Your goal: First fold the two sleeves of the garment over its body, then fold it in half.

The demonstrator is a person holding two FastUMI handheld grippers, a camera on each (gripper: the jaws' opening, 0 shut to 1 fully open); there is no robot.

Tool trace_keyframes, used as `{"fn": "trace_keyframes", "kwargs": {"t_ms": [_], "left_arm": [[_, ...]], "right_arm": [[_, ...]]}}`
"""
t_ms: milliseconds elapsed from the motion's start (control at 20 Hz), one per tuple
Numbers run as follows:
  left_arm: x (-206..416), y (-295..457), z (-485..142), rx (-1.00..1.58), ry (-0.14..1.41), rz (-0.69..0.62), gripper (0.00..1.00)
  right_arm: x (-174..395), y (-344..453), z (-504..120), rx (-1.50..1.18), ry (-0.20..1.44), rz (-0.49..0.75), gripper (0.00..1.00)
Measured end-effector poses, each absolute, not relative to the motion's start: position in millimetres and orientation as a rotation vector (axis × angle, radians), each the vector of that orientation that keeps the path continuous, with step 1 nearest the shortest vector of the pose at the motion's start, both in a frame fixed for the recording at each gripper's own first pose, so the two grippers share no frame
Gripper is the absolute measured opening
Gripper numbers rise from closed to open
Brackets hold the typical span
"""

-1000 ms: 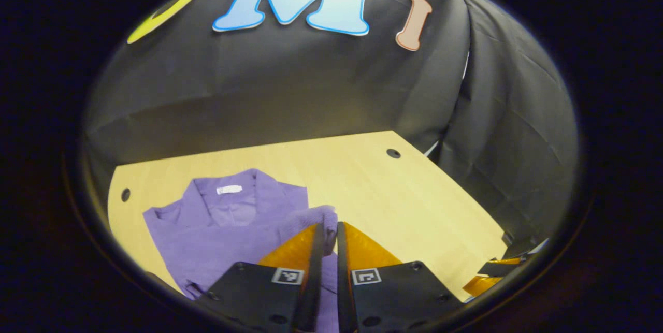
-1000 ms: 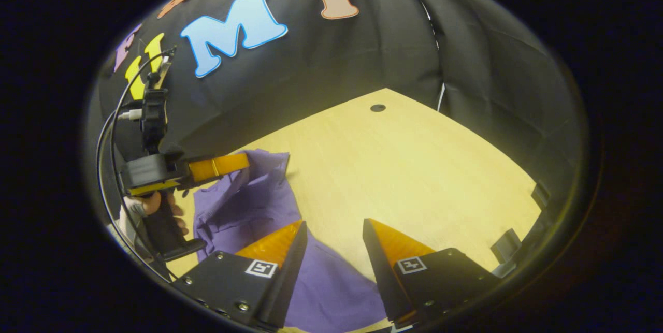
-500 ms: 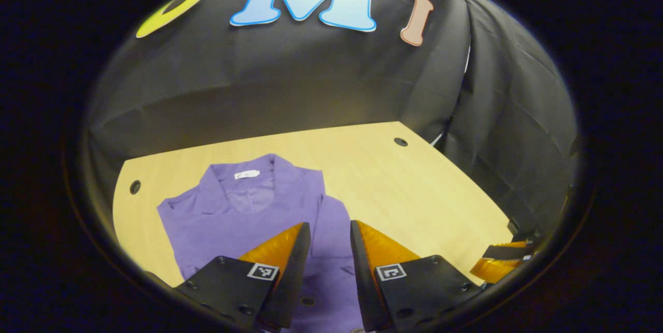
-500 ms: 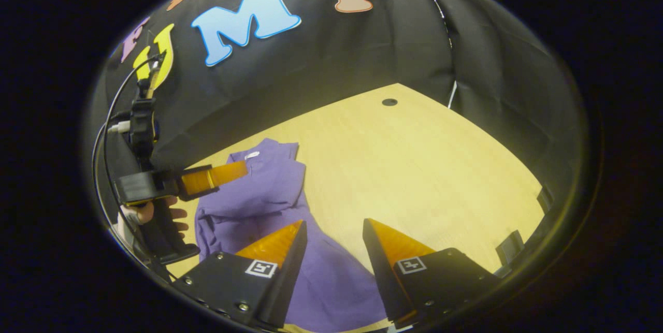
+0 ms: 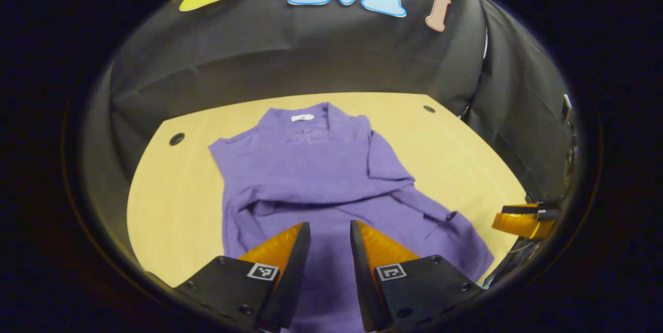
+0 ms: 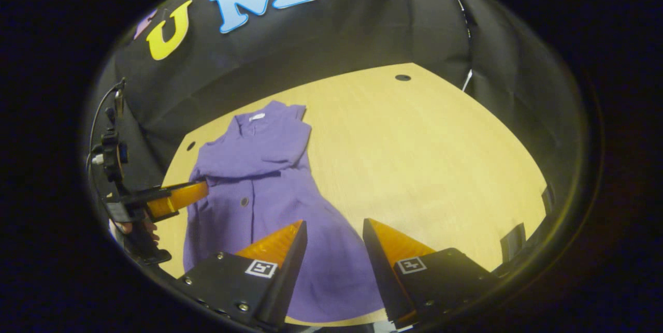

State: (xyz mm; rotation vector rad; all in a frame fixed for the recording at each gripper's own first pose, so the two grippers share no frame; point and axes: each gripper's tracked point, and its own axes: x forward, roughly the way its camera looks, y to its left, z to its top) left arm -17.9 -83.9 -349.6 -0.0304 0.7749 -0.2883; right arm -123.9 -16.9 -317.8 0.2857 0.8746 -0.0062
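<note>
Both grippers hover above the tabletop (image 6: 424, 157), fingers parted and holding nothing. The purple garment (image 5: 316, 177) lies flat beneath and ahead of the left gripper (image 5: 330, 242); the right gripper (image 6: 334, 242) hangs over its hem.

Left gripper (image 5: 330, 232) parted, empty; right gripper (image 6: 334, 229) parted, empty.

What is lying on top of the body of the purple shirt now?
Both sleeves lie folded across the purple shirt, which lies on the table. The chest fabric beneath them is covered.
</note>
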Motion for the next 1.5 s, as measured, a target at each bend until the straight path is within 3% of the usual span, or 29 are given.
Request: {"fn": "trace_keyframes", "kwargs": {"t_ms": [650, 1050, 1150, 1200, 1450, 1500], "left_arm": [[-180, 19, -426, -0.044, 0.982, -0.053, 0.54], [-188, 17, -435, 0.086, 1.006, -0.087, 0.61], [-187, 17, -435, 0.056, 1.003, -0.079, 0.62], [-187, 16, -434, 0.052, 0.999, -0.081, 0.62], [-188, 13, -436, 0.035, 0.996, -0.094, 0.52], [-187, 13, -436, 0.035, 1.002, -0.097, 0.55]], "right_arm": [[-199, -19, -388, 0.107, 1.123, 0.086, 0.69], [-206, -18, -397, -0.028, 1.140, 0.114, 0.72], [-206, -16, -397, -0.043, 1.145, 0.110, 0.69], [-206, -16, -397, -0.036, 1.151, 0.105, 0.74], [-205, -16, -398, -0.038, 1.164, 0.121, 0.74], [-204, -18, -402, -0.037, 1.159, 0.122, 0.73]]}}
